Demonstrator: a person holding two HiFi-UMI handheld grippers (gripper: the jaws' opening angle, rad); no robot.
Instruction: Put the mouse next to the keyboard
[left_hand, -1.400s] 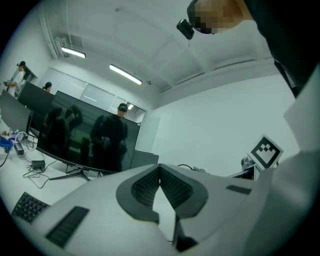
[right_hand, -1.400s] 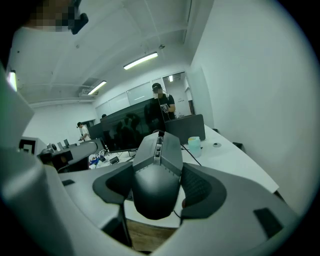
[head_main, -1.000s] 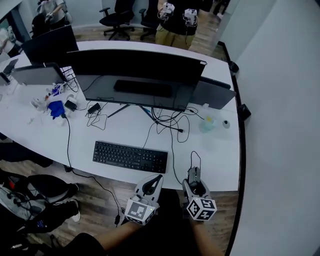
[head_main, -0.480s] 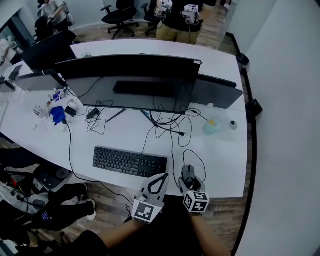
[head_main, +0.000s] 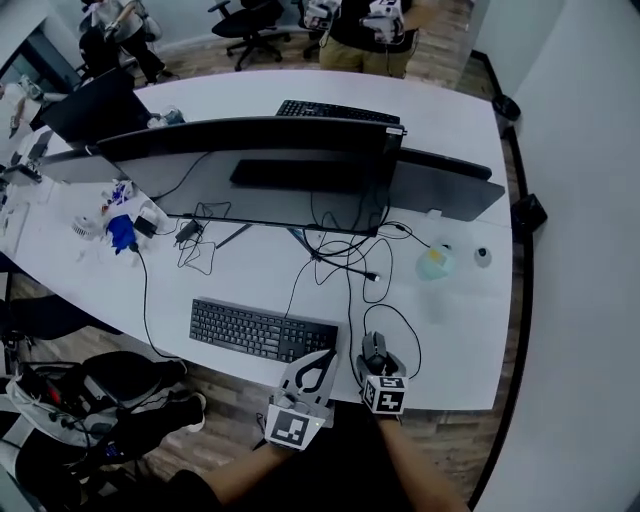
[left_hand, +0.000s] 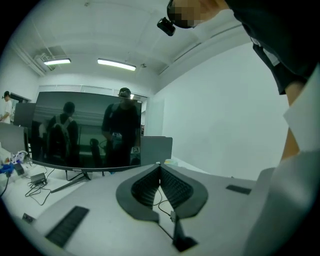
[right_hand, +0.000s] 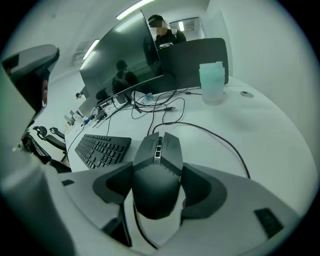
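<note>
The black wired mouse (head_main: 374, 347) is near the table's front edge, a short gap right of the black keyboard (head_main: 262, 330). My right gripper (head_main: 376, 357) is shut on the mouse. In the right gripper view both jaws press the sides of the mouse (right_hand: 156, 167), with the keyboard (right_hand: 102, 148) ahead on the left. I cannot tell whether the mouse rests on the table. My left gripper (head_main: 320, 362) hangs just off the table's edge below the keyboard's right end. In its own view, the left gripper (left_hand: 160, 169) is shut on nothing.
A wide monitor (head_main: 260, 170) stands behind the keyboard, with loose cables (head_main: 350, 250) below it running to the mouse. A pale green cup (head_main: 433, 263) sits to the right. A second keyboard (head_main: 335, 110) lies at the back. A person stands beyond the white table (head_main: 450, 340).
My right gripper has carried the mouse a little left, closer to the keyboard's right end. The left gripper stays shut beside it. The head view has shifted.
</note>
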